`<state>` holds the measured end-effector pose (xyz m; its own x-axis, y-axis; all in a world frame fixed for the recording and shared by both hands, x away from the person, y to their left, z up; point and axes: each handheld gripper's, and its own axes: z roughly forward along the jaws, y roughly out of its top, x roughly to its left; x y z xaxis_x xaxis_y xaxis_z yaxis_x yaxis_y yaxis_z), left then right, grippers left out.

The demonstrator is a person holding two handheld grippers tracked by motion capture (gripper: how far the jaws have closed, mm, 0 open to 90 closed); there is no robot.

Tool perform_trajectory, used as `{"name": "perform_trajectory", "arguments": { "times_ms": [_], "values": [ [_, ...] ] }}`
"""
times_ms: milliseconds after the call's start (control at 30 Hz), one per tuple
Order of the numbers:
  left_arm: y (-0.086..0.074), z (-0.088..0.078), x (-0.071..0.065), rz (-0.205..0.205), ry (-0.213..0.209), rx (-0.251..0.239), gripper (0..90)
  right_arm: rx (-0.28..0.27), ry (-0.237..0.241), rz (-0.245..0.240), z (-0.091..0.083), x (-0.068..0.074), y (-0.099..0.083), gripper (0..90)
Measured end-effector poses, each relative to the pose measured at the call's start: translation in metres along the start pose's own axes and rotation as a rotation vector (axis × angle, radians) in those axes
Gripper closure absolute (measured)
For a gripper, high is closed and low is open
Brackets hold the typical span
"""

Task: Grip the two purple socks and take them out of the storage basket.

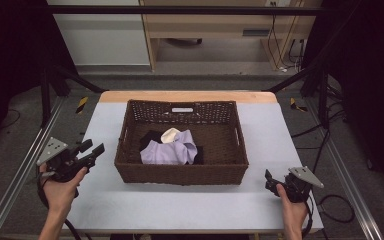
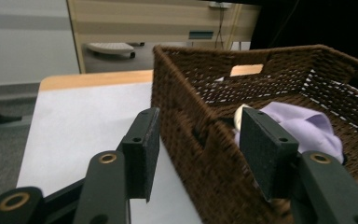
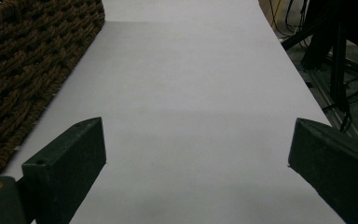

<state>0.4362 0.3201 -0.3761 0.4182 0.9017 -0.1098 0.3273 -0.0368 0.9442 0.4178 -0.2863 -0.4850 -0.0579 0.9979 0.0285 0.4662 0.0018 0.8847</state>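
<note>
A dark brown wicker basket (image 1: 180,172) stands in the middle of the grey table (image 1: 180,205). Inside it lie a lilac cloth (image 1: 167,150), a cream piece (image 1: 170,135) and a black cloth (image 1: 150,137). My left gripper (image 1: 92,147) is held above the table just left of the basket, open, pointing toward its left wall. In the left gripper view the jaws (image 2: 200,135) frame the basket's near corner (image 2: 191,116), with the lilac cloth (image 2: 303,123) beyond; nothing is gripped. My right gripper (image 1: 270,181) rests low near the front right of the table, open and empty (image 3: 198,135).
Bare table surface (image 3: 196,84) stretches ahead of the right gripper, with the basket's side wall (image 3: 23,60) at its left. Dark frame struts (image 1: 320,85) and cables (image 1: 337,205) flank the table. A wooden strip (image 1: 187,96) edges the far side.
</note>
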Motion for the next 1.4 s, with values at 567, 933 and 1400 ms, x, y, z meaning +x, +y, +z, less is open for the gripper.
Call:
{"name": "perform_trajectory", "arguments": {
  "times_ms": [567,933,1400],
  "values": [
    [0.049,0.031,-0.042,0.092,-0.048,0.004,48.2,0.003,0.001,-0.001,0.001,0.000,0.000,4.5],
    [0.068,0.061,-0.058,0.123,-0.059,0.029,49.4,0.008,0.002,-0.002,0.001,0.000,0.000,4.4],
    [0.073,0.102,-0.075,0.173,-0.058,0.095,47.1,0.010,0.006,-0.005,0.001,0.000,0.000,4.5]
  ]
}}
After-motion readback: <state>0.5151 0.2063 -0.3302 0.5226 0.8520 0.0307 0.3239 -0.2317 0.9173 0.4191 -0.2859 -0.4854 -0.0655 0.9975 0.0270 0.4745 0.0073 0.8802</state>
